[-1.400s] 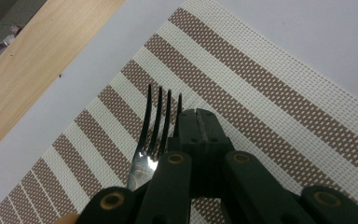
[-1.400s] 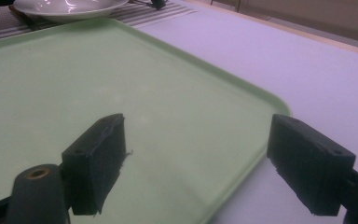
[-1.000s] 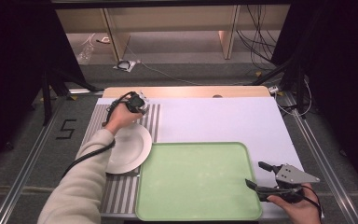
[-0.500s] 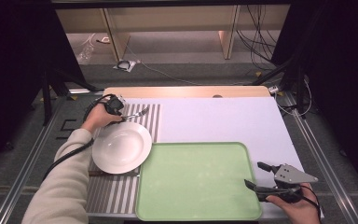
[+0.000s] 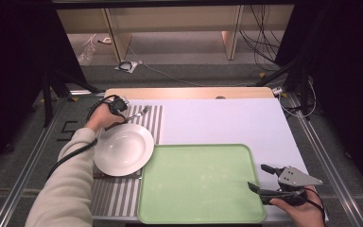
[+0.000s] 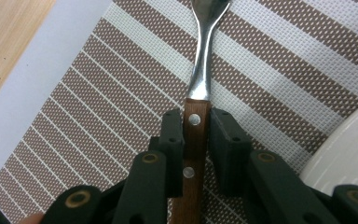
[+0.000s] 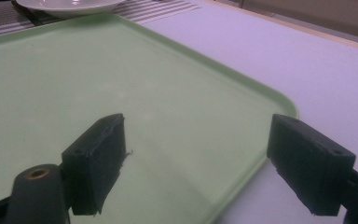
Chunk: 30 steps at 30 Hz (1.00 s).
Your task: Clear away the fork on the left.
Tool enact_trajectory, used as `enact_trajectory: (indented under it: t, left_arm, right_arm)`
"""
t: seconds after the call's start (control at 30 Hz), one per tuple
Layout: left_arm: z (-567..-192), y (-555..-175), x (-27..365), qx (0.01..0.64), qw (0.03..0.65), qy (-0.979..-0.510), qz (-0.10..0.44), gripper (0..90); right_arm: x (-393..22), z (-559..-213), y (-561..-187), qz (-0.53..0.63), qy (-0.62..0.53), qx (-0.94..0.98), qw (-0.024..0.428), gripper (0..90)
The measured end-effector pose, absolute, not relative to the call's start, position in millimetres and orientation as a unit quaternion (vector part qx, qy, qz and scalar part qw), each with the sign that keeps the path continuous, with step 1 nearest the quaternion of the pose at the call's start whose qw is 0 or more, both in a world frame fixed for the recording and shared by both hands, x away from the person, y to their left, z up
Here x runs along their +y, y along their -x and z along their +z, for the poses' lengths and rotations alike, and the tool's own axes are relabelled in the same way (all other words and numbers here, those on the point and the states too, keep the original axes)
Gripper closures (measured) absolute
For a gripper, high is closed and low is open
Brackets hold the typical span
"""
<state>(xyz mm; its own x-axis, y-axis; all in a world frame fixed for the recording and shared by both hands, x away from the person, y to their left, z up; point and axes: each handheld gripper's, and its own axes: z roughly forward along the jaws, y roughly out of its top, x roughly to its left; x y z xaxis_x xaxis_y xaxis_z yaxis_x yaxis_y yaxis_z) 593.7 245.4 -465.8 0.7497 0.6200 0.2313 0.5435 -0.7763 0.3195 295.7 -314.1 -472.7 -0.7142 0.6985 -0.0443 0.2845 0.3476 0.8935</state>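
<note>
The fork lies on the striped mat, just past the far edge of the white plate. Its wooden handle sits between the two black jaws of the left hand-held gripper, and its metal end points away from the gripper. In the high view the fork sticks out to the right of the left hand-held gripper.

A second ago the left hand was over the mat farther to the right. Now it has slid to the left, to the far left corner of the mat, and the fork has come into sight beside it. The jaws have just been closing on the handle. The pads are right against the wood on both sides, so the left hand-held gripper looks like it is grasping the fork. The fork is not lifted yet, I think.

The right hand-held gripper has not moved. It rests at the near right corner of the green tray, with its jaws wide apart and nothing in them. The tray has nothing on it, so maybe the fork goes there next.
</note>
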Motion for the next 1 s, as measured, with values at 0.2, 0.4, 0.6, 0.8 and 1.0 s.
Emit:
enact_trajectory:
  t: [0.2,0.4,0.6,0.8,1.0]
  left_arm:
    - [-465.5,-593.9,241.1,0.314,0.102,-0.929,0.167,76.7]
    - [-465.5,-592.6,237.8,0.318,0.094,-0.927,0.174,77.1]
    - [-465.5,-591.6,238.1,0.326,0.096,-0.924,0.176,77.3]
    - [-464.9,-590.5,239.7,0.338,0.106,-0.919,0.176,77.4]
    - [-463.0,-591.7,240.2,0.340,0.107,-0.915,0.188,77.4]
  right_arm:
    - [-314.2,-472.5,-295.4,0.480,-0.310,0.792,0.215,20.5]
    - [-314.0,-472.6,-295.3,0.481,-0.309,0.791,0.215,20.6]
    - [-313.7,-472.5,-295.6,0.484,-0.310,0.789,0.216,20.6]
    - [-313.8,-472.4,-295.8,0.486,-0.309,0.788,0.218,20.6]
    - [-313.7,-472.3,-295.7,0.486,-0.309,0.788,0.219,20.5]
